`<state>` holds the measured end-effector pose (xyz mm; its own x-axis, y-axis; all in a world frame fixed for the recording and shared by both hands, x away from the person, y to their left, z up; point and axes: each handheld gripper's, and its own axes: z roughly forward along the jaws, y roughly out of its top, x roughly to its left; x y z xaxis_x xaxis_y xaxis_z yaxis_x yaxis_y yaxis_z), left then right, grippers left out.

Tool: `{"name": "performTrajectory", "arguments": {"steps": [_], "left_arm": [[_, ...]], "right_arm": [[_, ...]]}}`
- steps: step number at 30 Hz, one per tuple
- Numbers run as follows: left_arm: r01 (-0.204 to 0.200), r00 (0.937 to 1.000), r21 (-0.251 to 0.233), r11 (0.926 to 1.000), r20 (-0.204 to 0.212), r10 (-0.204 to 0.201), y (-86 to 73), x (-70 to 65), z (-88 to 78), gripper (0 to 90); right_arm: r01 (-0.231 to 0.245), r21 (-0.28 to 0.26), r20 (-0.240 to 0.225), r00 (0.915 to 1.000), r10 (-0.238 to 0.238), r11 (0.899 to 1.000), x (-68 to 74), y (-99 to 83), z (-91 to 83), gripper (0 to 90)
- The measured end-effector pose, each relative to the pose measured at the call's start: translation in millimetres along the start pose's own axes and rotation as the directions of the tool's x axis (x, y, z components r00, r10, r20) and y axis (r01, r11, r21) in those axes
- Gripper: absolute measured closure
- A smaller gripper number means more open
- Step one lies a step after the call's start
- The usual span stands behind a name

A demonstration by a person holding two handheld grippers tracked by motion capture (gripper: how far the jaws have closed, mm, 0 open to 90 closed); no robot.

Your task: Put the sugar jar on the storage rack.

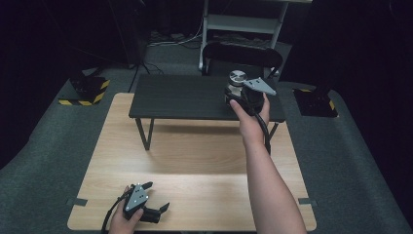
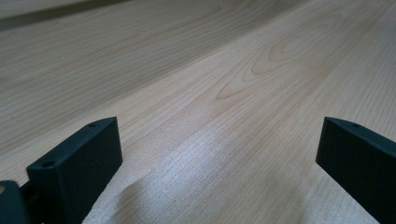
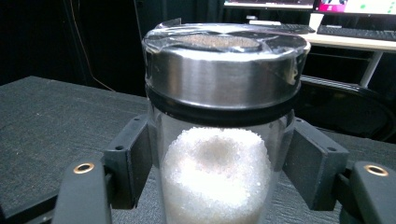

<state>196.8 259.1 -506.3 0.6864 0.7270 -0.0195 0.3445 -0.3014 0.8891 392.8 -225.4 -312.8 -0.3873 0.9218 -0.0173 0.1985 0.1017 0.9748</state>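
Right gripper view looks straight at a glass jar [image 3: 219, 154] clamped between the two black jaws, whose pads press on its clear wall from either side just below the lid. The jar stands upright and holds white granules [image 3: 215, 177], piled up to a rounded heap a little under the neck; what the grains are cannot be told. Its metal lid [image 3: 224, 70] is brushed silver, seated on a dark ring, with a clear film wrinkled over the top. Under the jar lies the dark surface of the black low table [image 3: 51, 121]. From the high view, the right gripper [image 1: 237, 89] is held out over the far right part of that black low table [image 1: 180, 97], the jar's round silver lid [image 1: 237, 77] showing just beyond the hand. The low table stands on the far half of the light wooden table [image 1: 195, 161]. The left gripper [image 1: 156, 197] rests at the near left edge of the wooden table, its jaws spread wide with nothing between them, only bare wood grain [image 2: 219, 93] ahead.
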Motion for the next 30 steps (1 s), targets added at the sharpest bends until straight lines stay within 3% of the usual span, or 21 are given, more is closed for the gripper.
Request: {"name": "performTrajectory", "arguments": {"steps": [19,22,23,24,25,27,30], "left_arm": [[-0.001,1.0,0.001,1.0,0.0,0.001,0.2,-0.3,0.1,0.5],[-0.002,1.0,0.002,1.0,-0.001,0.002,0.3,-0.3,0.0,0.4],[-0.002,1.0,0.002,1.0,-0.001,0.002,0.3,-0.3,0.0,0.5],[-0.001,1.0,0.001,1.0,0.0,0.001,0.2,-0.3,0.0,0.5],[-0.001,1.0,0.001,1.0,-0.001,0.001,0.1,-0.4,0.0,0.5],[-0.001,1.0,0.002,1.0,-0.001,0.001,0.3,-0.4,0.0,0.5],[0.0,1.0,0.002,1.0,-0.001,0.0,0.4,-0.5,0.1,0.5]], "right_arm": [[-0.027,-0.027,-0.016,0.9995,0.027,0.999,-4.0,-8.5,1.3,30.0],[-0.013,-0.021,-0.016,0.9998,0.012,1.0,-4.3,-7.5,0.9,29.3],[-0.009,-0.019,-0.017,0.9998,0.009,1.0,-4.2,-7.3,0.8,26.4],[-0.015,-0.03,-0.007,0.9999,0.015,0.999,-2.1,-9.2,0.3,12.8],[-0.015,-0.03,-0.007,0.9999,0.015,0.999,-2.1,-9.2,0.3,12.8],[-0.021,-0.044,-0.023,0.9995,0.02,0.999,-2.3,-11.8,-1.0,0.0],[-0.022,-0.049,-0.021,0.9996,0.02,0.999,-0.6,-13.6,-3.1,0.0]]}}
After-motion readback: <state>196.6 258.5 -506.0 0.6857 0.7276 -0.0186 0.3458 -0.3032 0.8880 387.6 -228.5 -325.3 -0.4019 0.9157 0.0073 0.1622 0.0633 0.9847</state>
